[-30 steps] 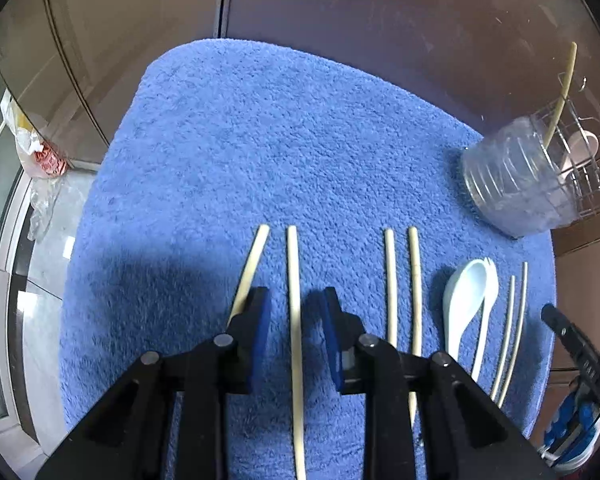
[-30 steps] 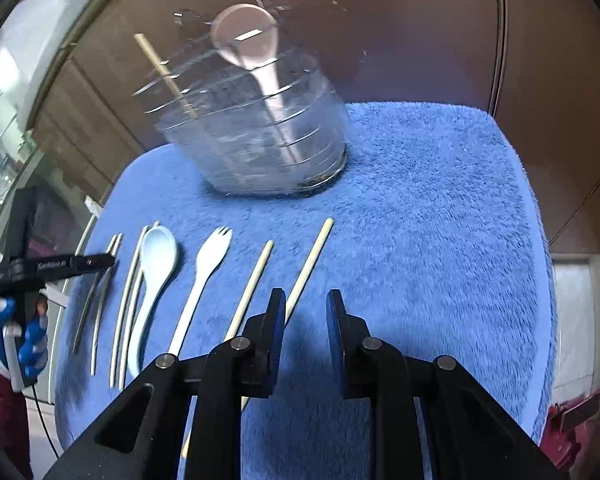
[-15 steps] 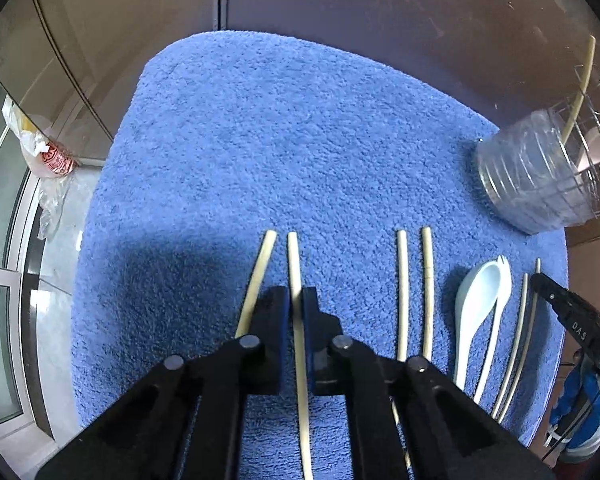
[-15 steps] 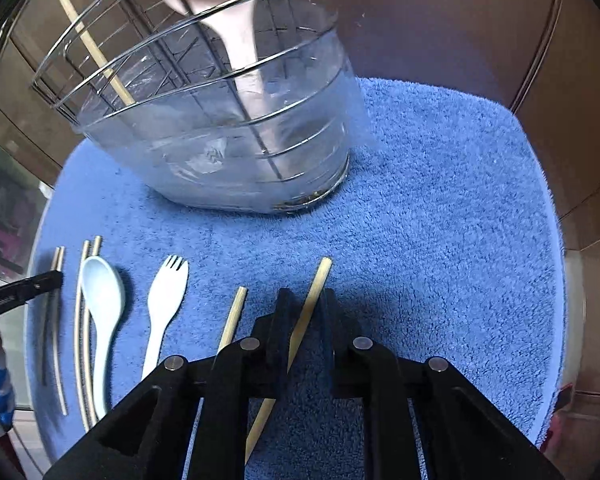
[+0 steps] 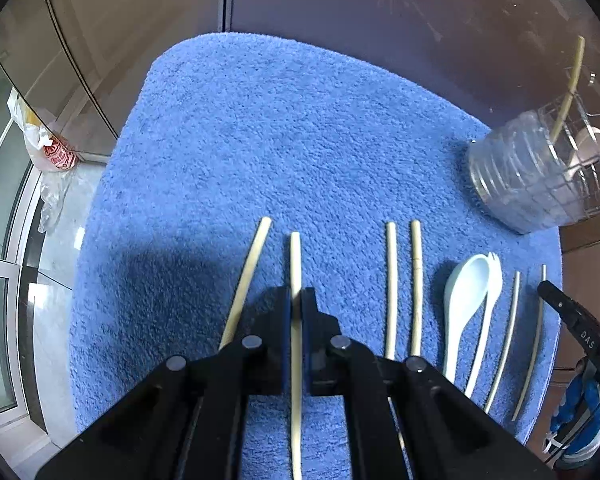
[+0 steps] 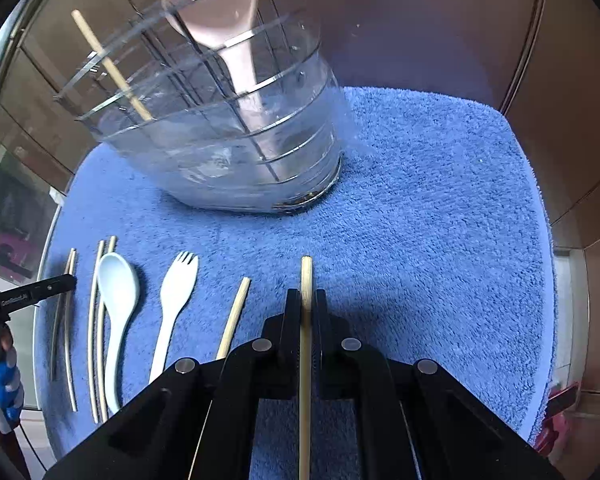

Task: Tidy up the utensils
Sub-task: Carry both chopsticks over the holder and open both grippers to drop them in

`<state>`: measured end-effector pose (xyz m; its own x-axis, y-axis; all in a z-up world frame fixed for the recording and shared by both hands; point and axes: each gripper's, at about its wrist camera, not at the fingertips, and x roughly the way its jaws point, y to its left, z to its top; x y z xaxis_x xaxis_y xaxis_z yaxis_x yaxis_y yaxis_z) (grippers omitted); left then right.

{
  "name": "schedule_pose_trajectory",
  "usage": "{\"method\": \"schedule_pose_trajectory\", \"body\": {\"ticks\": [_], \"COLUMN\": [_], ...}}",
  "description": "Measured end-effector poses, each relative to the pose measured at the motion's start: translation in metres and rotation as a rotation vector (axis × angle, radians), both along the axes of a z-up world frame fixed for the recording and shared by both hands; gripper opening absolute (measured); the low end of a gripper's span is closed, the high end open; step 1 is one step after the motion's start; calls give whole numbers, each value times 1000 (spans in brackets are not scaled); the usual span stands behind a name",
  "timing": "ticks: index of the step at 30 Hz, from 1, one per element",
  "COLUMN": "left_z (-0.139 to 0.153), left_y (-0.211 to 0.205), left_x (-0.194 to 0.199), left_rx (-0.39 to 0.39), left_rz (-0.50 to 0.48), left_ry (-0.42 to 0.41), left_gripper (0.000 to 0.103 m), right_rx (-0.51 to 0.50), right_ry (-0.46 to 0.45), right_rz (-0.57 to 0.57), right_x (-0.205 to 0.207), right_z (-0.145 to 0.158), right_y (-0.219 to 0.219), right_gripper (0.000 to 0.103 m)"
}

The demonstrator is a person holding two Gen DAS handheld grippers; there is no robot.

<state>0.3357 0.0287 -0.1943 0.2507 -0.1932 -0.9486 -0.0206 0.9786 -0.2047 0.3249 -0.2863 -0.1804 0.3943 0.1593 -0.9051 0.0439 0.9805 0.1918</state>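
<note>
Both grippers, left [image 5: 295, 304] and right [image 6: 306, 304], pinch chopsticks [image 5: 295, 256] [image 6: 306, 276] near the clear holder [image 6: 236, 160], which holds a pink spoon [image 6: 216, 12] and a chopstick.

Chopstick [image 5: 295, 264] lower end cut by frame bottom; neighbouring chopstick [image 5: 247, 276] partly behind gripper body; spoon [image 6: 220, 12] blurred through clear holder [image 6: 236, 152].

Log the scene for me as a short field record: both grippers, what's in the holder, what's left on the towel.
left gripper: shut on chopstick
right gripper: shut on wooden chopstick
holder: pink spoon, one stick
blue towel: white spoon, white fork, loose chopsticks
</note>
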Motion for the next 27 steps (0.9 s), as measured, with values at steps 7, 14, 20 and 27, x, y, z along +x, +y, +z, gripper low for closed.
{"method": "schedule_pose_trajectory", "body": {"ticks": [7,14,20,27], "left_z": [32,92,168,236], "left_y": [-1,-5,-33,-69], "left_x": [-23,-48,-56,-41], "left_rx": [-31,-109,-195,-309], "left_rz": [-6,-12,-44,-9], "left_ry": [-88,-284,-525,-797], "left_gripper": [4,4,4,4], "right_rx": [45,92,74,77], "right_ry": [-89,-290,-538,-854], "right_rz": [26,46,35,-39], "right_x": [-32,-70,-70,-48], "right_z": [32,77,143,211], "right_y": [0,-13,-9,2], "right_gripper": [5,5,6,6]}}
